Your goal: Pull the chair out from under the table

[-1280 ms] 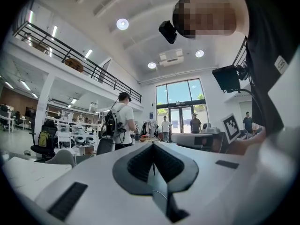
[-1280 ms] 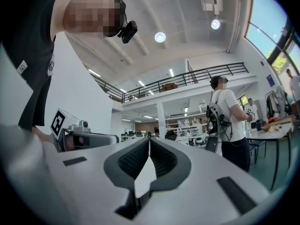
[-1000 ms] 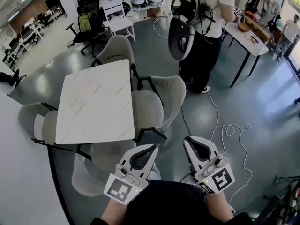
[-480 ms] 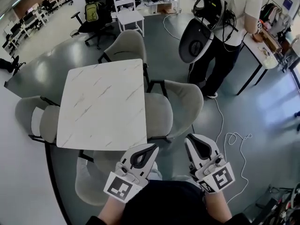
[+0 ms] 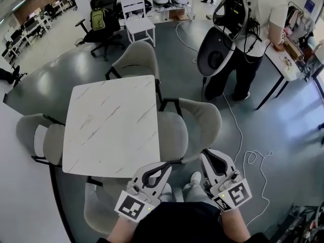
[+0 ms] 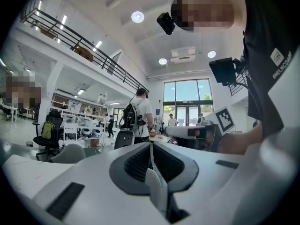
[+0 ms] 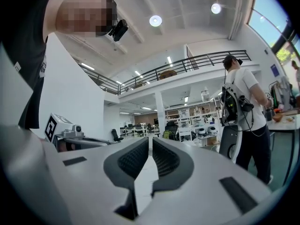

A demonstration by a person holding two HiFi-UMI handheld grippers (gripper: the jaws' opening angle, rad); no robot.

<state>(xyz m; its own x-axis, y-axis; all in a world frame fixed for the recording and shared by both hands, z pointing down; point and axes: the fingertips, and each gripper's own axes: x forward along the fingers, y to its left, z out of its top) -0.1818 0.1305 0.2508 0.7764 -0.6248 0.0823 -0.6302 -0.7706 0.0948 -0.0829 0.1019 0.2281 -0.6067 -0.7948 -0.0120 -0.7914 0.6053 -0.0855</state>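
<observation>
A white marble-topped table (image 5: 114, 125) stands at centre left in the head view, with a grey shell chair on each side. The chair on its right (image 5: 195, 123) has its seat partly under the top and its curved back facing me. My left gripper (image 5: 166, 168) is shut and empty, with its tip just short of that chair's near corner. My right gripper (image 5: 208, 154) is also shut and empty, close beside the lower end of the chair's back. Neither one touches the chair. Both gripper views show the jaws pressed together with nothing between them.
A person (image 5: 253, 19) with a backpack stands behind the chair, holding a dark chair shell (image 5: 215, 52). A white cable (image 5: 253, 158) loops on the floor at right. Other grey chairs sit at the far (image 5: 134, 59), left (image 5: 40, 135) and near (image 5: 101, 206) sides. A black-legged table (image 5: 283, 67) is at right.
I have stepped closer. The table and its right chair now sit nearer my grippers, whose tips have come up to the chair's near edge. Both stay shut.
</observation>
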